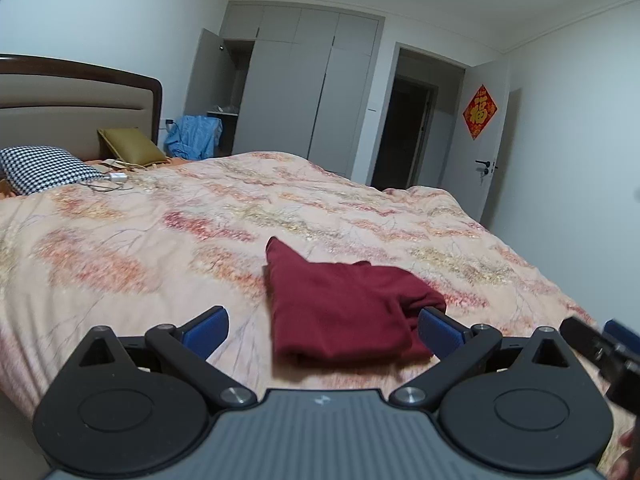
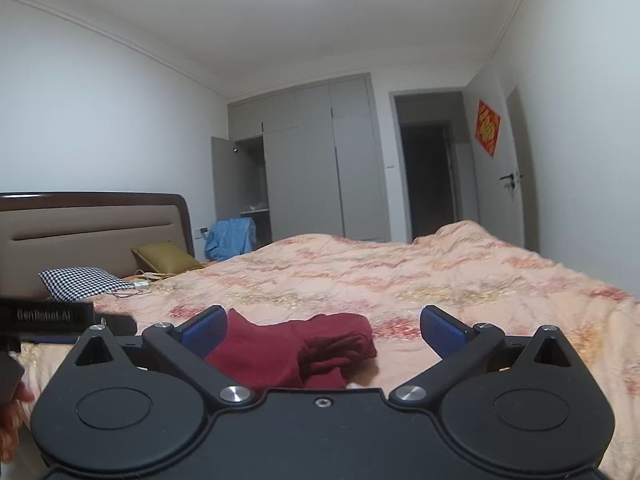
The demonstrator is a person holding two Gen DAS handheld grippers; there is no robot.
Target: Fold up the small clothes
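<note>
A dark red garment lies folded in a compact bundle on the floral bedspread, near the bed's front edge. My left gripper is open and empty, held just above and in front of the garment, with its blue pads either side of it. In the right wrist view the same garment lies between and just beyond the open fingers of my right gripper, which is empty. The right gripper's tip shows at the right edge of the left wrist view.
A checked pillow, an olive cushion and a charger with cable lie near the headboard. A blue garment hangs by the open wardrobe. A doorway is at the far right.
</note>
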